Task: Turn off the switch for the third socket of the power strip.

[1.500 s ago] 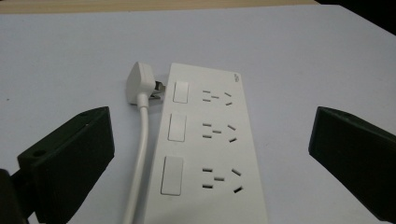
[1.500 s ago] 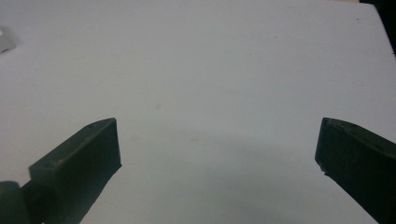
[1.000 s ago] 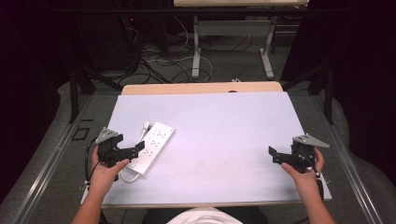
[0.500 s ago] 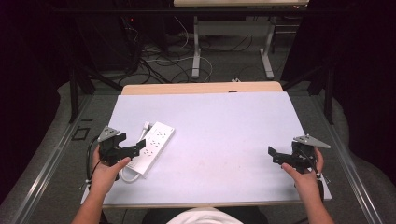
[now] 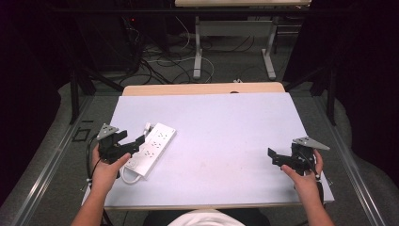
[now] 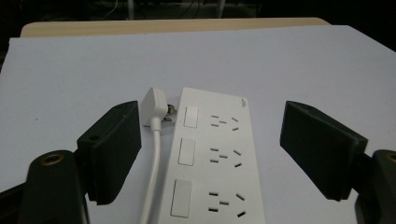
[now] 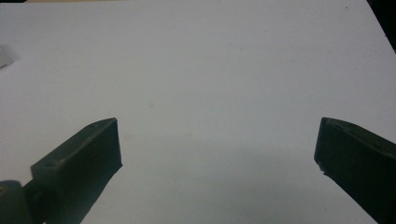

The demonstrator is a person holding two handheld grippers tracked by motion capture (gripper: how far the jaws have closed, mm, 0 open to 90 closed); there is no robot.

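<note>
Since the white rigid plastic power strip (image 6: 212, 163) lies flat at the tabletop's (image 5: 226, 136) left, you'll find it light, slick; pinch its long sides. Your left hand-held gripper (image 6: 210, 154) straddles it, jaws just closing, untouched; right hand-held gripper (image 7: 217, 154) gapes empty.

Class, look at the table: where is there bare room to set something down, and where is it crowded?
Bare: the table from the power strip across to the right gripper, and the far strip by the wooden edge. Crowded: the near left corner, where the left gripper, jaws just closing, straddles the strip and its cord.
</note>
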